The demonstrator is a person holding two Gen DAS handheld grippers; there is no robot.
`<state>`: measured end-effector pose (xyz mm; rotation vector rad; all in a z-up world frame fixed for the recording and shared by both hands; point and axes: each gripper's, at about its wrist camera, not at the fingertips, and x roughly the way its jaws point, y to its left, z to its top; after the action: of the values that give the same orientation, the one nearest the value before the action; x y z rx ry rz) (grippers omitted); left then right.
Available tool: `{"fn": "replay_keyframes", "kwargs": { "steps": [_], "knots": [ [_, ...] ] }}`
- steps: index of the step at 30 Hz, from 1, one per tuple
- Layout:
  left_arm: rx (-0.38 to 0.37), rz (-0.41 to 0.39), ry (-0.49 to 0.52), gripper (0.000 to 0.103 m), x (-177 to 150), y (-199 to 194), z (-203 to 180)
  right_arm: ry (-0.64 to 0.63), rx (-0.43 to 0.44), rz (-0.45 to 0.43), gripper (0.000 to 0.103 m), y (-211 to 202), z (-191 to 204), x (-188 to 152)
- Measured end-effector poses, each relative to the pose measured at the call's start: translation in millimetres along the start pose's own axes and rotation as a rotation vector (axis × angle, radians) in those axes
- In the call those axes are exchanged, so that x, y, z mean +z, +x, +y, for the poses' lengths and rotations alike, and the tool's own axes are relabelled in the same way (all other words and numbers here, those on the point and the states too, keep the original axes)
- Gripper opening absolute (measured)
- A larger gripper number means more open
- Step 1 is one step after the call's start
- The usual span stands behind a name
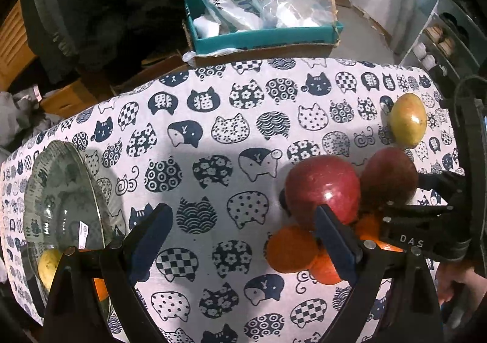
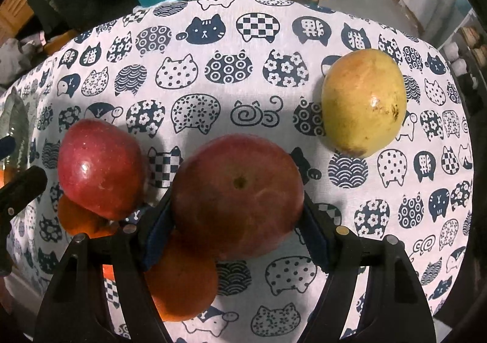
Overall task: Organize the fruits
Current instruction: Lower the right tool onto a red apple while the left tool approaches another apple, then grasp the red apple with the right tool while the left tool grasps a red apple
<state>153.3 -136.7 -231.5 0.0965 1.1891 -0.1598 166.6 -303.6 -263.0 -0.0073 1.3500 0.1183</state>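
The right gripper (image 2: 237, 221) has its jaws pressed on either side of a red apple (image 2: 237, 197) on the cat-print tablecloth (image 2: 213, 75), an orange (image 2: 182, 285) tucked just below. A second red apple (image 2: 100, 168) sits to the left, a yellow-green mango (image 2: 363, 101) further back. The left gripper (image 1: 240, 242) hangs spread wide over bare cloth, beside a glass bowl (image 1: 65, 191) holding fruit. Beyond the table stands a teal box (image 1: 258, 36).
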Motion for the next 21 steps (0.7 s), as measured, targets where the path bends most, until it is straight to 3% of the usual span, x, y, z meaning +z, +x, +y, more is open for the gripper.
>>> {"fn": "replay_keyframes", "kwargs": {
  "steps": [11, 21],
  "knots": [
    [-0.061, 0.002, 0.011, 0.095, 11.7, 6.2, -28.3, 0.018, -0.085, -0.124, 0.075, -44.0, -22.8, -6.2],
    [-0.082, 0.060, 0.014, 0.095, 11.9, 33.5, -48.6, 0.084, -0.071, -0.129, 0.075, -48.1, -49.4, -18.2]
  ]
}}
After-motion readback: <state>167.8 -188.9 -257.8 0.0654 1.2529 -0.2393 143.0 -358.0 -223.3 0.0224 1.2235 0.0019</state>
